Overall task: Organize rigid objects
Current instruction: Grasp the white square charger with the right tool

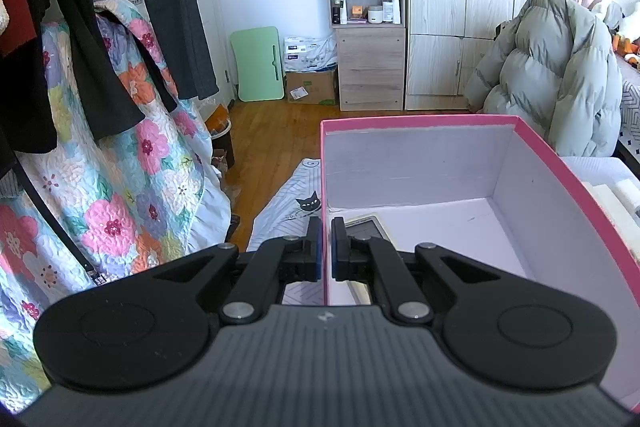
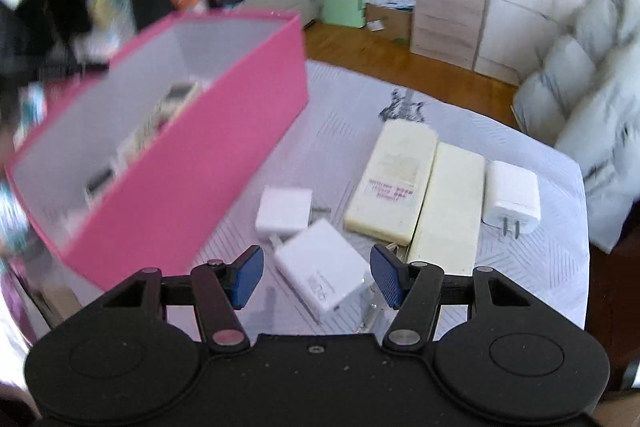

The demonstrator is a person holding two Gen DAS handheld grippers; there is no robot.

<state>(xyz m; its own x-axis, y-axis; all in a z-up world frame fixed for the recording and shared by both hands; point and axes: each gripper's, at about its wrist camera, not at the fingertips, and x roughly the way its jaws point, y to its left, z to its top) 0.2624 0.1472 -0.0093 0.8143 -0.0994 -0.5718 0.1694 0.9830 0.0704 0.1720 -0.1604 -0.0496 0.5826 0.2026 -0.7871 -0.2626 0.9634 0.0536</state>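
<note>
On the patterned cloth (image 2: 460,115) lie three white chargers (image 2: 320,277) and two cream blocks (image 2: 394,179). Left gripper (image 1: 326,247) pinches the pink box (image 1: 560,163) wall; right gripper (image 2: 316,277) stands wide, empty.

Patterned grey cloth (image 2: 520,259) — pink box (image 2: 200,163), three white chargers (image 2: 512,193), two cream blocks (image 2: 390,183).

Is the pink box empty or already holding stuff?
Not empty. The pink box has no lid on, and several flat items lie along its floor; what they are is too blurred to tell.
</note>
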